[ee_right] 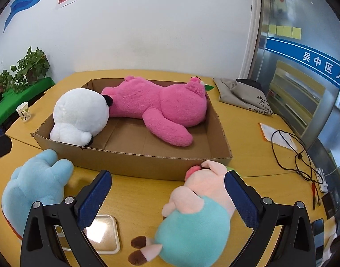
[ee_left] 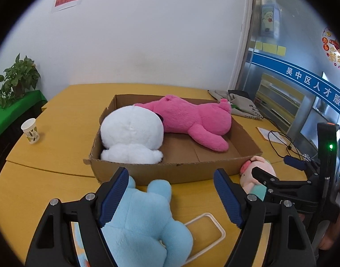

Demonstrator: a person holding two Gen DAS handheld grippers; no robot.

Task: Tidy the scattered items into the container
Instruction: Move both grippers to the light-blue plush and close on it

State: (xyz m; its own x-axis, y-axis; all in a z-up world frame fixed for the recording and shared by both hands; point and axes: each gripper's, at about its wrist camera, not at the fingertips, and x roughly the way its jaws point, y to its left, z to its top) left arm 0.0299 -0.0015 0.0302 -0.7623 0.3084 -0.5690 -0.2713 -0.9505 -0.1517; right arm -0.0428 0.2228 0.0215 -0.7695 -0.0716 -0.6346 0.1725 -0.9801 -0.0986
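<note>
**Inspector:** Container first. The cardboard box [ee_right: 134, 162] sits mid-frame on the yellow table [ee_right: 247, 155]. Inside it: a white plush [ee_right: 78, 115] at the left end and a pink plush [ee_right: 161, 109] stretched across the back. The near-right floor of the box is bare.

**Clerk:** And what remains outside?

**Inspector:** Two items. The blue plush [ee_left: 143, 220] lies in the lower centre of the left view, against the box's near wall. The pink-and-teal pig plush [ee_right: 196, 213] lies lower right in the right view, snout close to the box's near right corner.

**Clerk:** Tools?

**Inspector:** The left gripper [ee_left: 172, 198] is released, jaws wide, the blue plush between them; its left pad seems to brush the fabric, with no squeeze. The right gripper [ee_right: 167, 200] is likewise released, straddling the pig without clamping.

**Clerk:** Risks?

**Inspector:** In my judgement, three. Soft stuffing may let a shallow pinch slip off. A plush carried low could catch the box wall and shove the box. A phone case [ee_left: 205, 235] lies beside the blue plush and could be dragged along
</note>
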